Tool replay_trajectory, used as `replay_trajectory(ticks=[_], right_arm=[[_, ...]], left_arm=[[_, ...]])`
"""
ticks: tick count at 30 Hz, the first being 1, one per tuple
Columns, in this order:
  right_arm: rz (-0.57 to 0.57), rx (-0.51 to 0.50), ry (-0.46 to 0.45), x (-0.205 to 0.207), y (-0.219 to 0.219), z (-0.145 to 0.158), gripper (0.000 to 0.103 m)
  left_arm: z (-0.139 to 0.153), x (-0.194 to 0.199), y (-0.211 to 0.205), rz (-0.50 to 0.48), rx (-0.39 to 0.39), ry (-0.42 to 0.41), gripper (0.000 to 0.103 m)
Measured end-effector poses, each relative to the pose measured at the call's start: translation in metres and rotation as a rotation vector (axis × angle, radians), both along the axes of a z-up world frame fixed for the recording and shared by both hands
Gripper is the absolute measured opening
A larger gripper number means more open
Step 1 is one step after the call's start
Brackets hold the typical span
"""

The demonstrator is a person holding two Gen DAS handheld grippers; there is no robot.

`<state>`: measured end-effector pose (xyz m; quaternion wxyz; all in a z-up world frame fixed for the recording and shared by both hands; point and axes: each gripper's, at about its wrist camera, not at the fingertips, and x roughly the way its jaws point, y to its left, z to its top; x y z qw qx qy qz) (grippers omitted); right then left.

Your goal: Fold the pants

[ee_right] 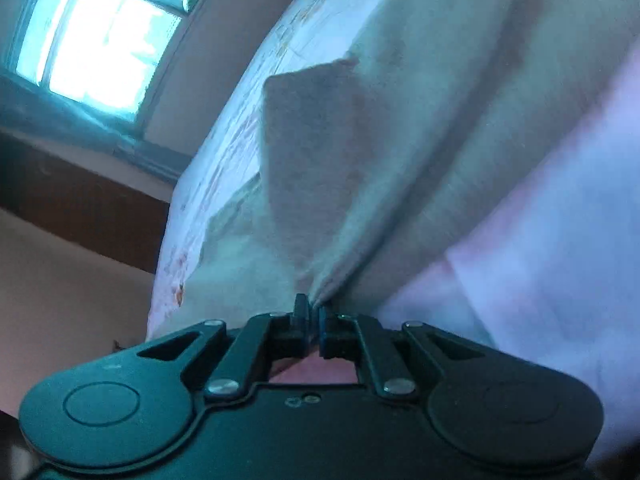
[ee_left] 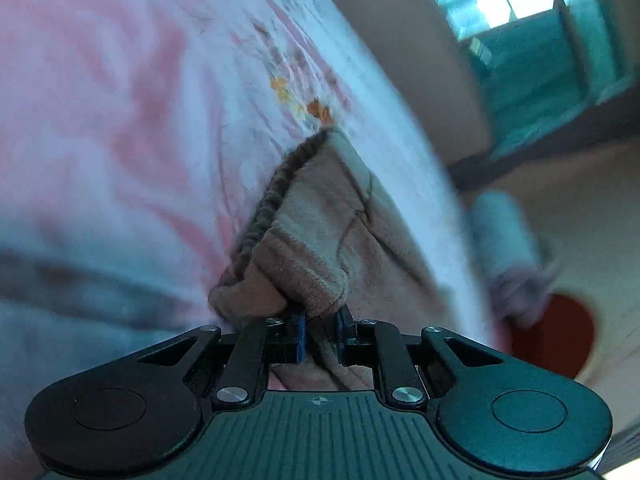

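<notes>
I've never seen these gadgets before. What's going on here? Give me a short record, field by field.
surface: pink and white floral bedsheet
garment: soft beige-brown fleece pants with a gathered elastic waistband
left gripper: fingers shut on bunched pants fabric
right gripper: fingers shut on a pinched pleat of the pants
background: bright paned window
image quality: blurred

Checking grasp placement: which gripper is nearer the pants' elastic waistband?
Left. The left gripper pinches the pants right by the waistband; the right gripper pinches plain fabric, no waistband in view.
</notes>
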<state>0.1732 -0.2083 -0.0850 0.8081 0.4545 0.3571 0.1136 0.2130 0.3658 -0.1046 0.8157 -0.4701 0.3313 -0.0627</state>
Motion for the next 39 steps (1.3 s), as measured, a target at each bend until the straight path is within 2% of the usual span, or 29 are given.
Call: replay_trajectory(ticks=[3, 6, 8, 10, 12, 13, 15, 17, 21, 23, 25, 26, 29, 31, 33, 34, 35, 37, 39], right_arm=[[-0.003, -0.004, -0.006, 0.000, 0.000, 0.003, 0.000], [0.010, -0.014, -0.032, -0.001, -0.001, 0.014, 0.000], [0.019, -0.008, -0.089, -0.008, -0.005, 0.028, 0.000], [0.029, -0.007, -0.123, -0.017, -0.010, 0.038, 0.000], [0.044, -0.012, -0.109, -0.023, -0.015, 0.035, 0.000], [0.055, -0.038, -0.074, -0.020, -0.013, 0.027, 0.000], [0.052, -0.032, 0.010, -0.015, -0.015, 0.007, 0.000], [0.028, 0.015, 0.008, -0.018, -0.019, 0.002, 0.000], [0.033, 0.014, -0.057, -0.025, -0.016, 0.017, 0.000], [0.042, 0.002, -0.072, -0.025, -0.016, 0.019, 0.000], [0.056, -0.038, 0.002, -0.019, -0.012, 0.005, 0.000], [0.053, -0.015, 0.030, -0.015, -0.013, -0.006, 0.000], [0.036, 0.008, 0.017, -0.017, -0.014, -0.005, 0.003], [0.055, 0.004, 0.006, -0.019, -0.016, 0.001, 0.011], [0.021, 0.013, -0.022, -0.024, -0.022, 0.010, 0.021], [-0.002, 0.007, -0.038, -0.026, -0.026, 0.014, 0.025], [-0.028, 0.011, -0.051, -0.031, -0.034, 0.018, 0.025], [-0.076, 0.040, -0.080, -0.040, -0.052, 0.025, 0.025], [-0.113, 0.047, -0.096, -0.050, -0.072, 0.033, 0.026]], left_arm=[[0.014, 0.002, -0.006, -0.001, 0.042, -0.006, 0.015], [0.035, 0.002, -0.005, -0.020, 0.042, -0.031, 0.015], [0.049, -0.006, -0.004, -0.036, 0.039, -0.075, 0.015], [0.058, -0.009, -0.006, -0.053, 0.065, -0.070, 0.015], [0.050, -0.004, -0.007, -0.064, 0.094, -0.015, 0.015], [0.042, -0.003, -0.007, -0.065, 0.096, 0.031, 0.015], [0.026, -0.005, -0.002, -0.054, 0.051, 0.035, 0.015], [0.034, -0.008, -0.004, -0.053, 0.067, 0.029, 0.015], [0.051, -0.014, -0.006, -0.059, 0.088, -0.007, 0.015], [0.044, -0.009, -0.010, -0.077, 0.155, 0.035, 0.015], [0.029, -0.009, -0.004, -0.074, 0.124, 0.062, 0.015], [0.029, -0.009, -0.004, -0.069, 0.126, 0.061, 0.015], [0.036, -0.013, -0.008, -0.056, 0.152, 0.054, 0.015], [0.039, -0.016, -0.009, -0.044, 0.164, 0.052, 0.021], [0.048, -0.023, -0.014, -0.021, 0.210, 0.040, 0.039], [0.054, -0.028, -0.018, 0.002, 0.251, 0.036, 0.069], [0.060, -0.031, -0.022, 0.036, 0.304, 0.040, 0.091], [0.076, -0.047, -0.028, 0.085, 0.384, 0.014, 0.093], [0.089, -0.064, -0.037, 0.096, 0.386, -0.028, 0.092]])
